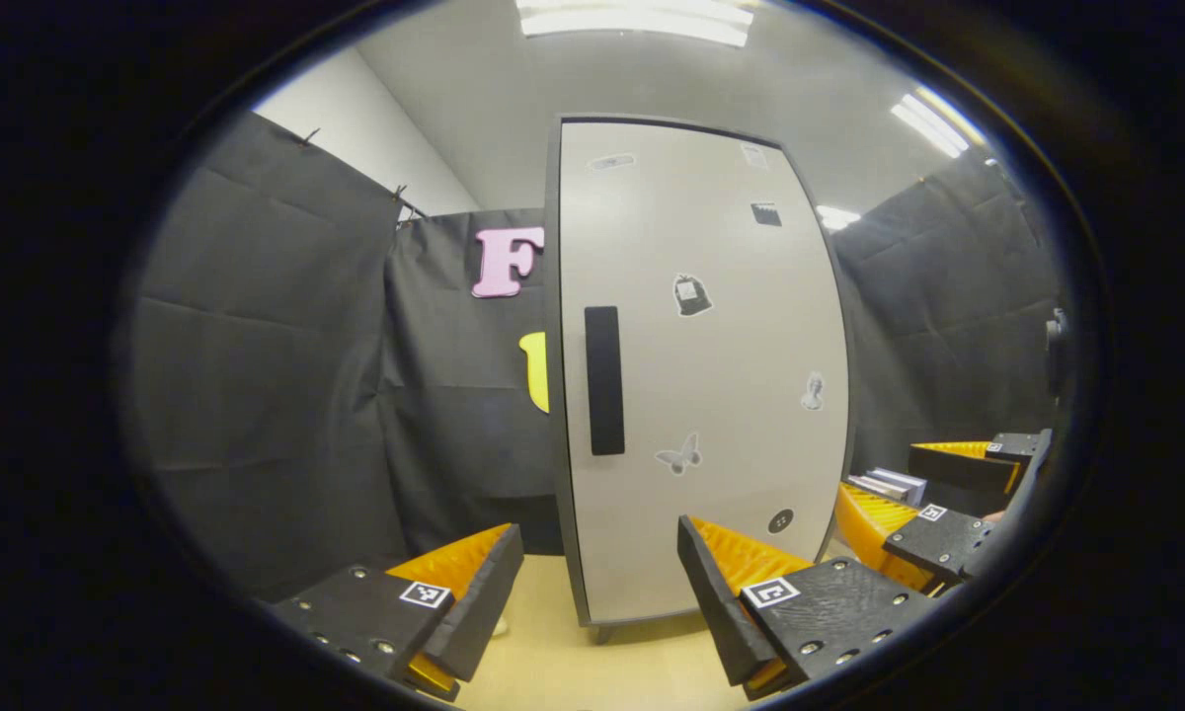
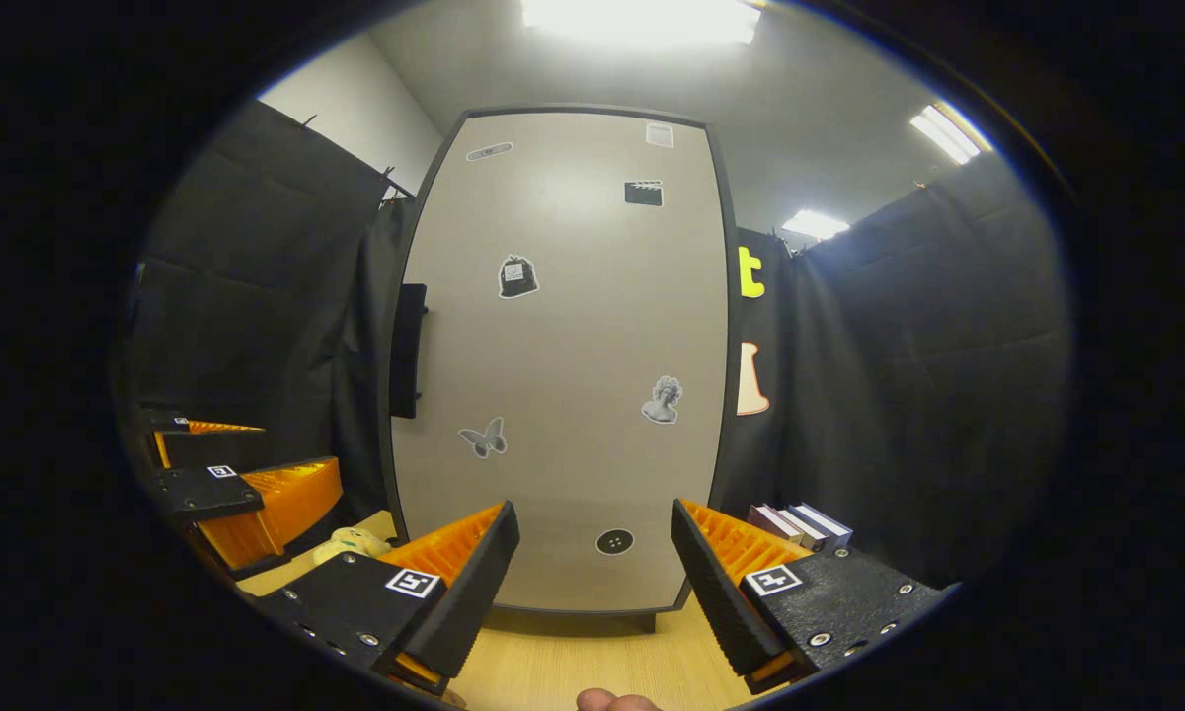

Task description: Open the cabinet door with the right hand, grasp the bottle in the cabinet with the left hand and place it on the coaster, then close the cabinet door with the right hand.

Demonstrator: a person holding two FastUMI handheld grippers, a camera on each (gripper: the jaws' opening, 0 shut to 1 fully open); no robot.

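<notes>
While both grippers sit wide open and empty, the right gripper (image 2: 592, 583) faces the closed cabinet door (image 2: 563, 355); its handle (image 2: 407, 351) is off left. Bottle's presumably hidden inside. Coming in too centered could miss that handle, honestly.

Cloth-walled (image 1: 286, 375) recording booth, strip-lit

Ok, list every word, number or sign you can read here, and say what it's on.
No text reads clearly.
Stickers on the cabinet door: the top ones are too blurred to read; the rest are pictures.
Square markers on the right gripper and left gripper: coded patterns, no words.
Books beside the cabinet: spines too small to read.
</notes>
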